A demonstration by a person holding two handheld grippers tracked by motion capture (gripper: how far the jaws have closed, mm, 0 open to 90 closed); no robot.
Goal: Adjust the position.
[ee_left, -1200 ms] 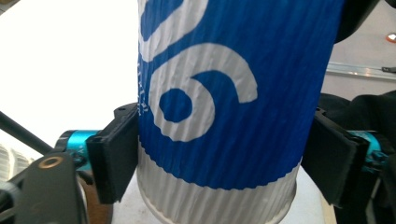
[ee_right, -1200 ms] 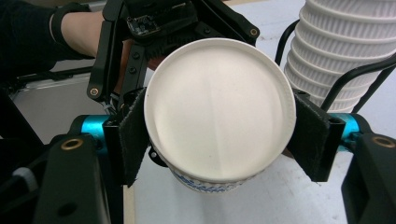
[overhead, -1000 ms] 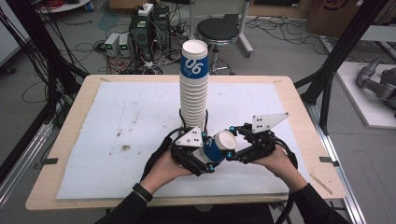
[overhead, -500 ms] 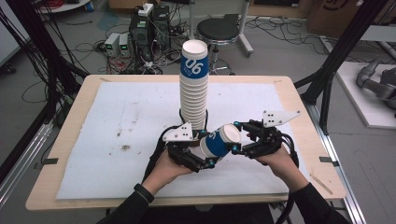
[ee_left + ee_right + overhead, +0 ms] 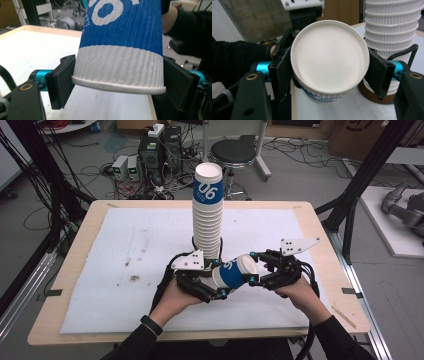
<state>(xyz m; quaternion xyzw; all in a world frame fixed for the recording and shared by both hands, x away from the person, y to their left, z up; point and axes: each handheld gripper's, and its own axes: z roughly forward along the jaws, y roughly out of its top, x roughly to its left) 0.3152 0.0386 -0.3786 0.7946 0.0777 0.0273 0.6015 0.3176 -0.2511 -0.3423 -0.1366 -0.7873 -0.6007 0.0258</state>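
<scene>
I have one blue-and-white ribbed paper cup (image 5: 235, 272) lying on its side in the air just above the white mat (image 5: 100, 270) on the wooden table (image 5: 320, 235), held between my two tools right in front of the tall stack of white ribbed paper cups (image 5: 207, 227).

My right hand-held gripper (image 5: 256, 269) pinches the cup at its mouth end, one black pad on each side of the rim. My left hand-held gripper (image 5: 216, 285) sits at the cup's base end; its jaws have just been closing with the cup between them, and both pads now bear against the white band by the bottom rim.

The left gripper view looks along the cup's (image 5: 120, 50) outer wall, showing the blue print and the rolled base rim wedged between the two pads (image 5: 61, 80). The right gripper view instead looks straight into the cup's (image 5: 329, 57) white open mouth, with the stack (image 5: 392, 32) standing close behind on a brown round base (image 5: 374, 96).

From the high view I count one stack, topped by a blue-banded cup (image 5: 208, 185) marked 06, one separate cup, and two grippers.
</scene>
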